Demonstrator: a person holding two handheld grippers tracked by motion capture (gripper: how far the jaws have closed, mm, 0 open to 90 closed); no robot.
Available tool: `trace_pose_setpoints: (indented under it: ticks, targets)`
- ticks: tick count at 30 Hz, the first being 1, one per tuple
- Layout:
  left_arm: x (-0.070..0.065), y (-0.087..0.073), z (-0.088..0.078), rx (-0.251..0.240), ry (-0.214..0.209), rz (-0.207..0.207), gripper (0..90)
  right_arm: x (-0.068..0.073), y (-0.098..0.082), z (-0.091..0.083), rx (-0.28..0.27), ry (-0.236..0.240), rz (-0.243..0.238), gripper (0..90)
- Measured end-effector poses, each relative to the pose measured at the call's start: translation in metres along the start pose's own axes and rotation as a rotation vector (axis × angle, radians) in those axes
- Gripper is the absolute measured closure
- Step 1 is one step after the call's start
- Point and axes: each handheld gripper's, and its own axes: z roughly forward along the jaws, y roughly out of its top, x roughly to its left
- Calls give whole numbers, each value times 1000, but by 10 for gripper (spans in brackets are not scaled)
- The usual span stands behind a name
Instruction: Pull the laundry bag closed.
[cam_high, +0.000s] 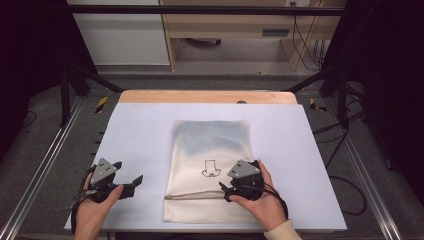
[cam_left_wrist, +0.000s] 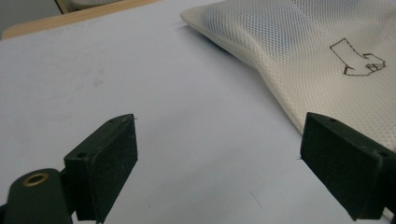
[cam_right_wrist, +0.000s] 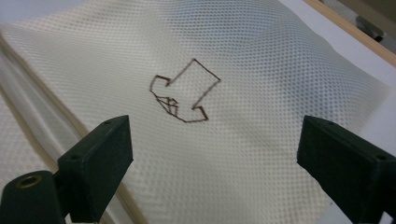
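Over the cream mesh zip bag (cam_high: 210, 165) lying flat on the white table (cam_high: 140, 135), the right claw (cam_high: 227, 190) is held open near the zip for a grasp, while the left claw (cam_high: 134, 182) is kept open, empty, beside it.

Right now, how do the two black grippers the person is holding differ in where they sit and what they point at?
The left gripper sits over the bare white table top, beside the cream mesh bag; the right gripper is over the bag itself, by its zip line. The left gripper view looks mostly at table, with the bag off to one side; the right gripper view looks straight at the bag's arrow drawing. Both are open and hold nothing.
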Motion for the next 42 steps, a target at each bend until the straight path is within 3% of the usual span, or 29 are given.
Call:
trace_pose_setpoints:
  ticks: [3,8,14,19,21,24,27,34,40,42]
  targets:
    - [-4,-2,-5,47,-4,31,108,8,11,7,12,51,-23,175]
    - [-4,-7,-9,57,-15,39,108,15,29,19,48,104,-52,230]
    - [10,-10,-14,22,67,3,103,22,52,28,104,159,-83,198]
    - [19,-13,-18,22,77,-37,103,35,67,35,106,187,-116,215]
    - [20,-13,-19,15,89,-33,104,41,72,36,116,211,-133,235]
    - [23,-12,-18,33,100,-22,104,47,79,39,123,265,-166,280]
    - [25,-13,-17,44,96,-47,108,50,85,42,123,299,-173,361]
    - [25,-12,-17,22,86,-57,114,63,103,46,160,343,-240,509]
    - [21,-12,-15,40,78,-54,114,69,122,46,178,371,-281,608]
    - [19,-12,-13,50,70,-55,114,72,123,46,154,387,-301,678]
